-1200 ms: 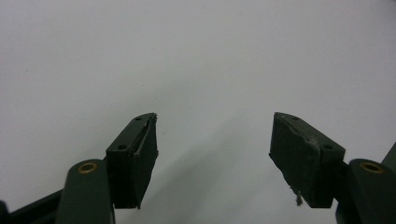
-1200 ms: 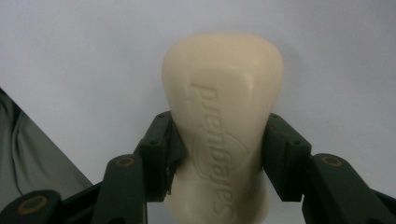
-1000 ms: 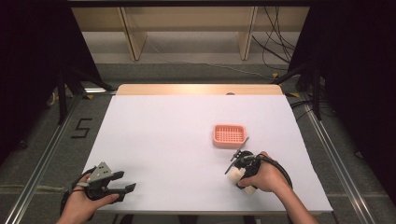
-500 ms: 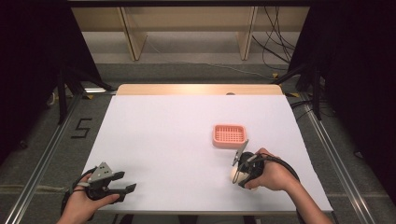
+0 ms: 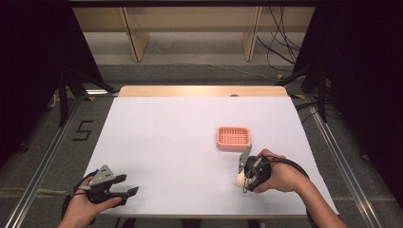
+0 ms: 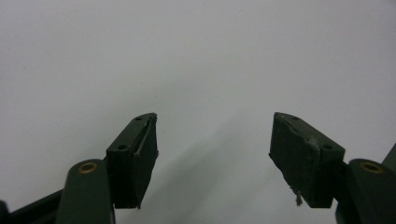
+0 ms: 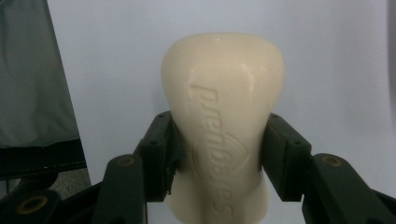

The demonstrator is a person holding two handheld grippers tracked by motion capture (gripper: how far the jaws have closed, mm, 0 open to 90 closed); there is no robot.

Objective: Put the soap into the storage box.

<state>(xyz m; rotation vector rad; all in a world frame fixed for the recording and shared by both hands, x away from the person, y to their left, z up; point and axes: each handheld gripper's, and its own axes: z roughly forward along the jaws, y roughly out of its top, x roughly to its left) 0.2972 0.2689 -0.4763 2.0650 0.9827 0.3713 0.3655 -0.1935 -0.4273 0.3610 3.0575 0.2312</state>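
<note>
A cream bar of soap (image 7: 224,121) with raised lettering sits between the jaws of my right gripper (image 7: 217,154), which is shut on its narrow waist. In the high view the same soap (image 5: 239,180) shows as a pale lump under my right gripper (image 5: 245,178), near the table's front right. A pink slotted soap dish (image 5: 233,137) lies just beyond it, apart from the soap. My left gripper (image 5: 124,192) rests at the front left, open, and its jaws (image 6: 215,154) stand wide apart over bare white table.
The white table (image 5: 171,128) has a wooden strip along its far edge (image 5: 204,91). Metal frame rails (image 5: 43,161) run down both sides, and cables (image 5: 280,52) lie on the floor beyond. In the right gripper view the table's edge and grey floor (image 7: 32,74) show at left.
My right hand has turned and shifted slightly toward the front with the soap, so the gripper now points more to the left. The left gripper has stayed put.
</note>
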